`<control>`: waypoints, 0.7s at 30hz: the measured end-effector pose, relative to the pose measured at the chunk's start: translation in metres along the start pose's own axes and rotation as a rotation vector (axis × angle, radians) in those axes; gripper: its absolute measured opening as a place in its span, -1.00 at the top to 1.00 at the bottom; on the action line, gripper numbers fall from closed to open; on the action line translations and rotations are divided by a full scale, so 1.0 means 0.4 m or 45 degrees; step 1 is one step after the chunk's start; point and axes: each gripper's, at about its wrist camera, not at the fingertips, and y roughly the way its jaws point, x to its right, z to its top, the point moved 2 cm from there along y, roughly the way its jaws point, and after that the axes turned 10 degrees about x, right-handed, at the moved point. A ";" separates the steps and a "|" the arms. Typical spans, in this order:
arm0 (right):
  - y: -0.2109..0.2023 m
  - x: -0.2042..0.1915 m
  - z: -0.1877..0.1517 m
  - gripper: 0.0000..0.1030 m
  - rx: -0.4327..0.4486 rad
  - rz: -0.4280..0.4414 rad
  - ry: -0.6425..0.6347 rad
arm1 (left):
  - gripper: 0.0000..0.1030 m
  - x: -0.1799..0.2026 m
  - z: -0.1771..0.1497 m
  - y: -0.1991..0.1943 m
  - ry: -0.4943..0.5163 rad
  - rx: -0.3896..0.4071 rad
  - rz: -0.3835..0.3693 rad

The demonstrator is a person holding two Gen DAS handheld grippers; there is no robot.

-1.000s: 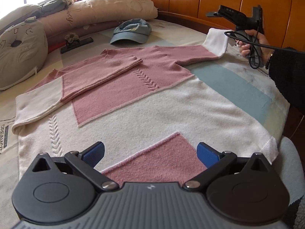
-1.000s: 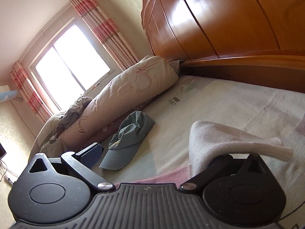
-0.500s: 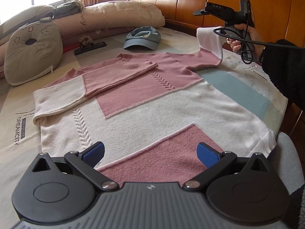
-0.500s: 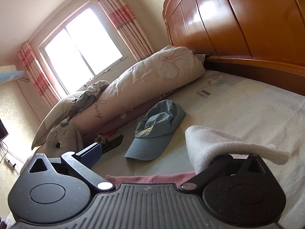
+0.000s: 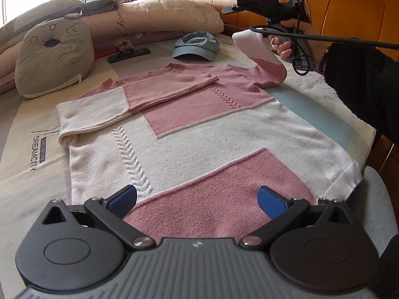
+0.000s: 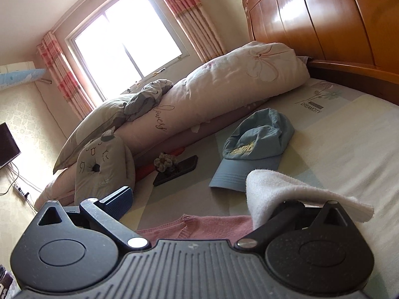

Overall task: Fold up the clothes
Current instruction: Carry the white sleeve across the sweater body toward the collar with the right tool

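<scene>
Pink-and-white knit, the sweater [image 5: 199, 134] lies flat on the bed [image 5: 27, 164], long axis running from hem near the left gripper [image 5: 197, 199] to collar toward the headboard [image 5: 336, 7]. Left gripper hovers over the hem, jaws spread wide. Right gripper [image 6: 207, 196] lifts the white cuff [image 6: 281, 191], draped over one finger; its grip I cannot tell. Only its camera shows the window [image 6: 124, 37]. Blue cap [image 5: 197, 46] beyond the collar.

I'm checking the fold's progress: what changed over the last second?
The right hand-held gripper lifted the sweater's white cuff higher and carried it inward toward the sweater body. The left hand-held gripper stayed open over the hem; the other sleeve stays folded.
</scene>
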 end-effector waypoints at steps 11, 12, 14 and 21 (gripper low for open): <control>0.097 -0.134 -0.064 -1.00 -0.020 0.049 0.001 | -0.99 -0.025 -0.029 -0.008 -0.033 -0.058 0.042; 0.103 -0.143 -0.069 -1.00 -0.025 0.057 0.003 | -0.99 -0.026 -0.031 -0.009 -0.037 -0.061 0.049; 0.115 -0.166 -0.081 -1.00 -0.036 0.078 0.001 | -0.99 -0.027 -0.033 -0.010 -0.045 -0.067 0.062; 0.154 -0.245 -0.122 -1.00 -0.075 0.160 -0.011 | -0.99 -0.029 -0.037 -0.017 -0.048 -0.075 0.077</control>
